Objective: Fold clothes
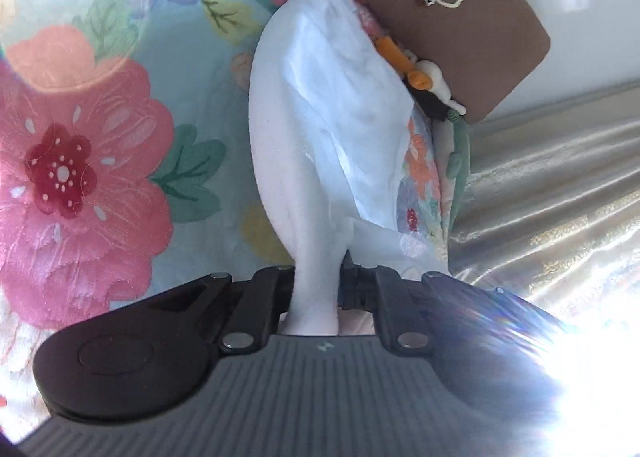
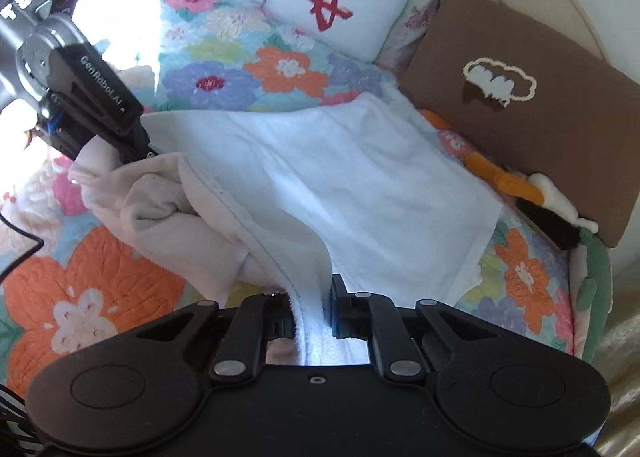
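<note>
A white, pale-pink-tinged garment (image 2: 360, 193) lies spread on a floral quilt (image 2: 240, 65). My right gripper (image 2: 310, 305) is shut on its near edge, the cloth running up between the jaws. My left gripper (image 2: 138, 145) shows at the left of the right wrist view, shut on a bunched part of the garment and lifting it. In the left wrist view the left gripper (image 1: 316, 289) pinches a hanging fold of the garment (image 1: 320, 129) above the quilt (image 1: 100, 137).
A brown cushion (image 2: 540, 105) with a cloud motif leans at the right, also in the left wrist view (image 1: 432, 17). A white pillow (image 2: 336, 1) with a red mark lies at the back. Small plush toys (image 2: 520, 193) sit beside the cushion. Shiny beige fabric (image 1: 560, 197) lies right.
</note>
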`<control>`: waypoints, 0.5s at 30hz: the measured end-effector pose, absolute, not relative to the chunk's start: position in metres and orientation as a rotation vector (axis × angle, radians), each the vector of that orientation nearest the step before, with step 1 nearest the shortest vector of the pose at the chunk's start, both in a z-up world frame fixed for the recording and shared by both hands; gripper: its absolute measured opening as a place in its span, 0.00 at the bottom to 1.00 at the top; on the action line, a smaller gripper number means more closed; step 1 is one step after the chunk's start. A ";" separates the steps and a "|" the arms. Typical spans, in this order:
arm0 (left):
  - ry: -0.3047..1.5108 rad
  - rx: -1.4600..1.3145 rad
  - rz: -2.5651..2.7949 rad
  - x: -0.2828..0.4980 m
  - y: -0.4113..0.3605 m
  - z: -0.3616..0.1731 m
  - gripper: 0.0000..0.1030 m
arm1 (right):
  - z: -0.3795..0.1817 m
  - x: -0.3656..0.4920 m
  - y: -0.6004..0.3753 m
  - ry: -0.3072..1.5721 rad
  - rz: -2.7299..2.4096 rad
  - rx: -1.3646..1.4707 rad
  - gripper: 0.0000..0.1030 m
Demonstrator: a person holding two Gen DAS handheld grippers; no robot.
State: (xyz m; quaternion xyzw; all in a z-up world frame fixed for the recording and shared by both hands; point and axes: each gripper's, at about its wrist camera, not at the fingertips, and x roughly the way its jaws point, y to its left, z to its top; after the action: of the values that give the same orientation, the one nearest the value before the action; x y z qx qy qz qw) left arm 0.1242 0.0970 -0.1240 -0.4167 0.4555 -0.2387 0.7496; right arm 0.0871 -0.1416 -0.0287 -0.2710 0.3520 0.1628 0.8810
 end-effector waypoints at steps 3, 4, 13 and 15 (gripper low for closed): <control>0.979 -0.912 -0.520 0.110 0.105 -0.109 0.08 | -0.006 0.072 -0.146 0.720 0.353 -0.482 0.13; 0.981 -0.897 -0.512 0.104 0.106 -0.103 0.08 | -0.002 0.067 -0.146 0.727 0.371 -0.466 0.13; 0.940 -0.968 -0.573 0.018 0.151 -0.056 0.08 | 0.049 -0.009 -0.140 0.753 0.498 -0.335 0.13; 0.940 -0.973 -0.573 0.014 0.152 -0.054 0.08 | 0.057 -0.015 -0.140 0.732 0.509 -0.349 0.13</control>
State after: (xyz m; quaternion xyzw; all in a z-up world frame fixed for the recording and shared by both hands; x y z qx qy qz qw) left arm 0.0145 0.1518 -0.0541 -0.4440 0.4287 -0.2613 0.7422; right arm -0.0151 -0.1400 0.0566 -0.1678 0.3521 0.2448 0.8877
